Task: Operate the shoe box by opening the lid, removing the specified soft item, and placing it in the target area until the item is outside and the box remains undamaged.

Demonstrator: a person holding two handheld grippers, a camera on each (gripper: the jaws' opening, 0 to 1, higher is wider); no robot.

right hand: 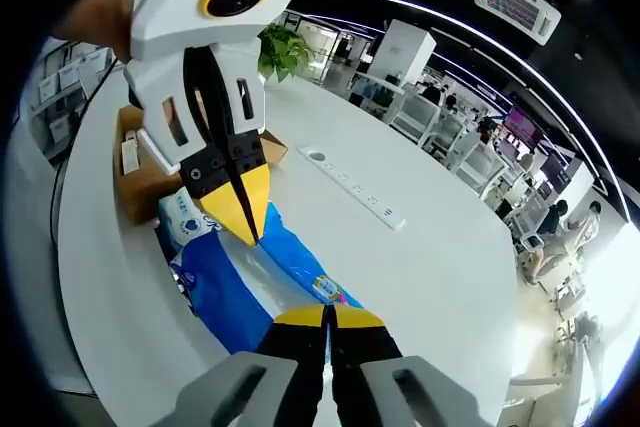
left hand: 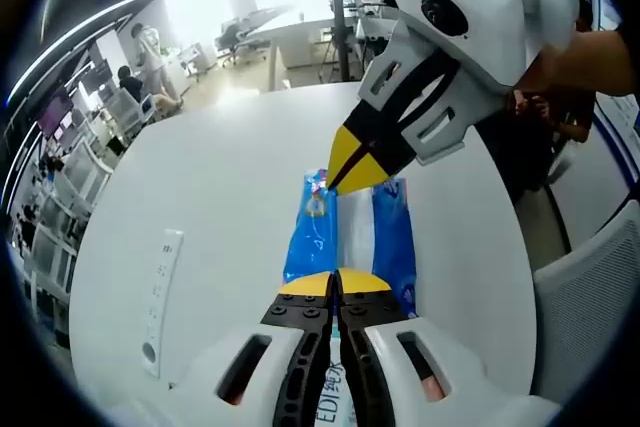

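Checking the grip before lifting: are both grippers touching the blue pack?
Touching. In the left gripper view, the left gripper and right gripper both have shut tips on the blue pack.

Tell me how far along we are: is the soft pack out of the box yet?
Out: the blue soft pack lies on the white table, beside the open cardboard box. In hand: the left gripper and right gripper each pinch one end. Left: release it once positioned.

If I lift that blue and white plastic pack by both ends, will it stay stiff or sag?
The blue and white plastic pack will probably sag a little: its film wrapper looks soft and creased. It seems light. The glossy film may slip, though the left tongs and right tongs look shut on opposite ends.
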